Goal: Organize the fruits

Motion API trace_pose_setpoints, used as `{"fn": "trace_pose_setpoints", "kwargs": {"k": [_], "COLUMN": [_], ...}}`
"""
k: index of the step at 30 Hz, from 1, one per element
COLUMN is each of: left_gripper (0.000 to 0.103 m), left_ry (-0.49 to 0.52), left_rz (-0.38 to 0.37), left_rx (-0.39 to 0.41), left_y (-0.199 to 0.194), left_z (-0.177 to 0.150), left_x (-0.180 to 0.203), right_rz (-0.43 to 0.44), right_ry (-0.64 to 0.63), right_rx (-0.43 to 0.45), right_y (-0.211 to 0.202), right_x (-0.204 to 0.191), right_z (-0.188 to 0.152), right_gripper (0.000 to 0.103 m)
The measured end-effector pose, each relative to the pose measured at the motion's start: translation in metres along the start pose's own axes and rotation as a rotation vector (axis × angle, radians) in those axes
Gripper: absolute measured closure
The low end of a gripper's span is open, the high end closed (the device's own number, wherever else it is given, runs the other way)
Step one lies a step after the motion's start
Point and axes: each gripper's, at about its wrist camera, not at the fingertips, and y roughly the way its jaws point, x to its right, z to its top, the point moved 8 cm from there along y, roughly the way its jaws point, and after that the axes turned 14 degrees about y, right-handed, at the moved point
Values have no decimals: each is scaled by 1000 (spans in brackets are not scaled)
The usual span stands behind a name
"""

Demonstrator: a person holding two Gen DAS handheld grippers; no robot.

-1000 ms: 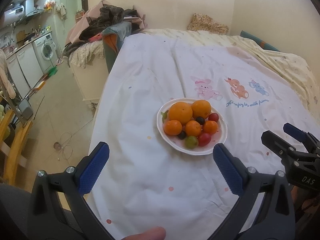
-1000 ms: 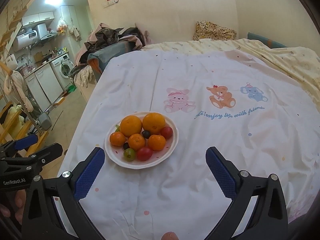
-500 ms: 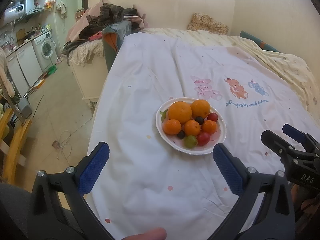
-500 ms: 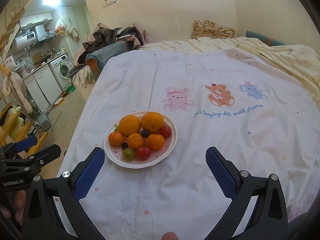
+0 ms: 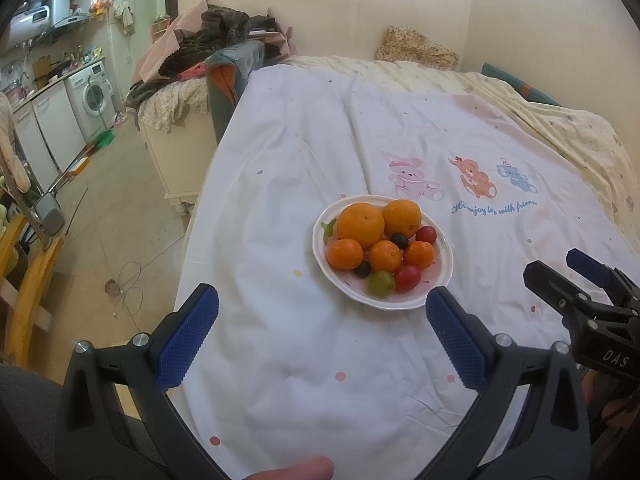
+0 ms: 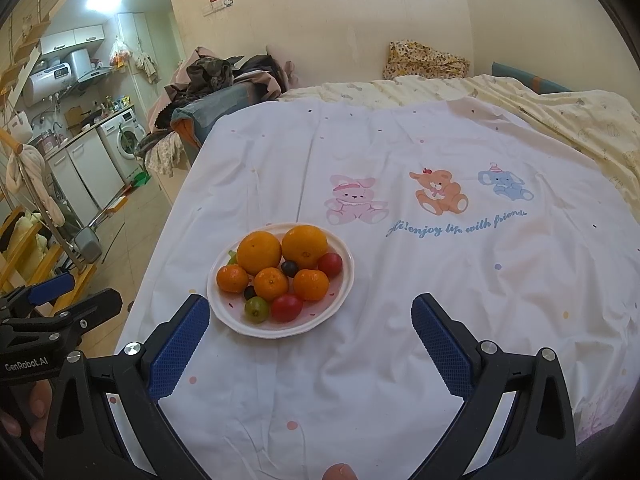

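With both grippers, left (image 5: 322,336) and right (image 6: 310,342), wide and empty short of the plate (image 6: 340,296), approach slowly, pinching one fruit (image 6: 286,307) gently.

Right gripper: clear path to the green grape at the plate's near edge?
Probably yes. The right gripper is open and empty, with only bare sheet before the plate. The green grape sits at the near rim, though a red tomato touches it, so the pinch is tight.
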Motion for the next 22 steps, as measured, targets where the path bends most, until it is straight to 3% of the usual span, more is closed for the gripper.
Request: {"fn": "trace_pose_setpoints", "kwargs": {"k": [22], "left_gripper": [1], "left_ry": [-20], "left_rz": [-13], "left_rx": [-10], "left_y": [2], "left_z": [-3], "left_x": [0], "right_rz": [-5], "right_ry": [10], "right_rx": [-1], "right_y": [0], "right_x": [5], "right_z": [1], "right_gripper": [0]}}
